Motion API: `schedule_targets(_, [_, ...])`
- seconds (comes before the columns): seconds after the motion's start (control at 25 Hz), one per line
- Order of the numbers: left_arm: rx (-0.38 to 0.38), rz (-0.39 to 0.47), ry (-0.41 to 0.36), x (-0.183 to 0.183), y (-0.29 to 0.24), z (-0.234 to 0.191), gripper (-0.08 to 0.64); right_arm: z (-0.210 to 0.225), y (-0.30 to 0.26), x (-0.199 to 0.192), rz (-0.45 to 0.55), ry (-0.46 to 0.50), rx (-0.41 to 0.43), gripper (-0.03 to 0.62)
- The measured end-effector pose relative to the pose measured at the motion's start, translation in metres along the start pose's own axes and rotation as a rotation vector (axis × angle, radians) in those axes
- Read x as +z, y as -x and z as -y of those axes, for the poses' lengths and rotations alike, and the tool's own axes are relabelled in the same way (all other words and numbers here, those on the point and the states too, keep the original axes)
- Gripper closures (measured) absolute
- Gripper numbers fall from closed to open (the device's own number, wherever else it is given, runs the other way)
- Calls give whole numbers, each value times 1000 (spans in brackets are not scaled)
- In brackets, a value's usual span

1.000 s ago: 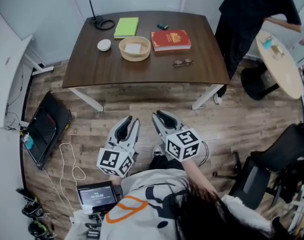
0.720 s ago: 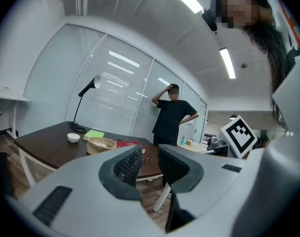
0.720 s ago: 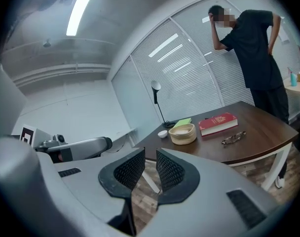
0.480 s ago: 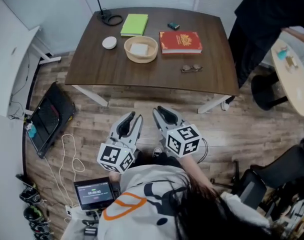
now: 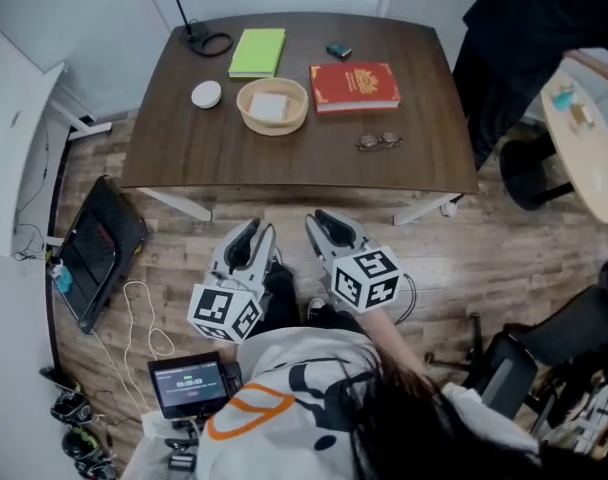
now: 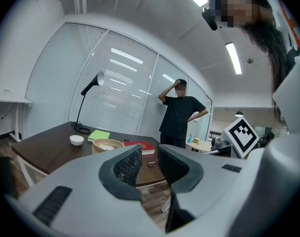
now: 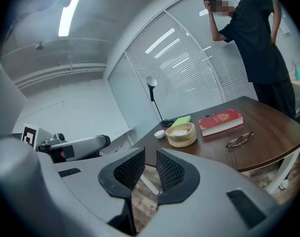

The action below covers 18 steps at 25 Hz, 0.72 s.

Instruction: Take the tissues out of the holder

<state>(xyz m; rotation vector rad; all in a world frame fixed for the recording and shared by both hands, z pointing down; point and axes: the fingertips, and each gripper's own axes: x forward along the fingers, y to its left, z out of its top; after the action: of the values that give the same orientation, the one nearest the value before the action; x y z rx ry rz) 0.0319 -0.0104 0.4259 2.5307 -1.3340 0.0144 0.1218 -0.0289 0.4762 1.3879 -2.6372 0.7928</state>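
Wooden plank floor (image 5: pixel 464 258) fills the lower part of the head view, and both tools hang over it, short of the desk. The left tool (image 6: pixel 149 154) has its jaws drawn almost fully together, with only a thin slit between the ribbed pads and nothing inside it. The right tool (image 7: pixel 150 158) stands the same way, nearly closed and empty. Both point towards the dark brown wooden desk (image 5: pixel 284 163), well apart from everything on it.

On the desk, the round light wooden holder (image 5: pixel 244 110) sits left of the middle. The white folded tissues (image 5: pixel 271 105) lie flat inside it, below its rim. A small white bowl (image 5: pixel 206 94) is near the holder on its left, a red hardcover book (image 5: pixel 354 85) is on its right, and a green notebook (image 5: pixel 257 52) lies behind it.

I judge the tissues to be very light, soft and limp. They will give no resistance, and they may tear or come up only partly if pinched at a corner. The best place to take hold seems to be the middle of the top sheet or a raised fold, with the jaws opened first and brought down from above. The holder also looks light and may slide or lift together with the tissues, so the other tool could steady its rim.
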Motion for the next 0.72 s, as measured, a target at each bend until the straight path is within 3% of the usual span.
schedule_targets(0.36, [-105,-6,-14,22,-54,-49,462,20,-60,30,14,1,-71,514])
schedule_targets(0.72, [-106,8,8,55,-74,-153,462,3,-165,61,6,15,-83,514])
